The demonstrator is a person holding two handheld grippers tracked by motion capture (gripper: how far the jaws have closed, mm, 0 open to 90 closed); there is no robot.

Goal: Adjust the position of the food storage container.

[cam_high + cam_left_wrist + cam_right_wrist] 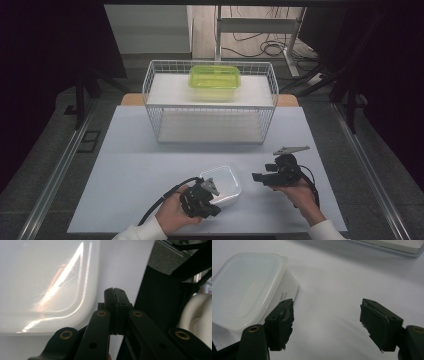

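The white box [221, 186] lies on the mat in front of the wire basket [210, 102]. The left gripper [207, 192] is held closed and empty beside the box; the right gripper [260, 177] is spread wide, nothing held. The box is best approached squarely.

Hidden and cropped parts

The left gripper [207, 192] covers the white container's [225, 182] near-left corner; the right gripper view crops that container's left edge.

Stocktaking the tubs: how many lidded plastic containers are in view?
2: a white translucent plastic container near the left gripper, and a green-lidded plastic container atop the white wire rack.
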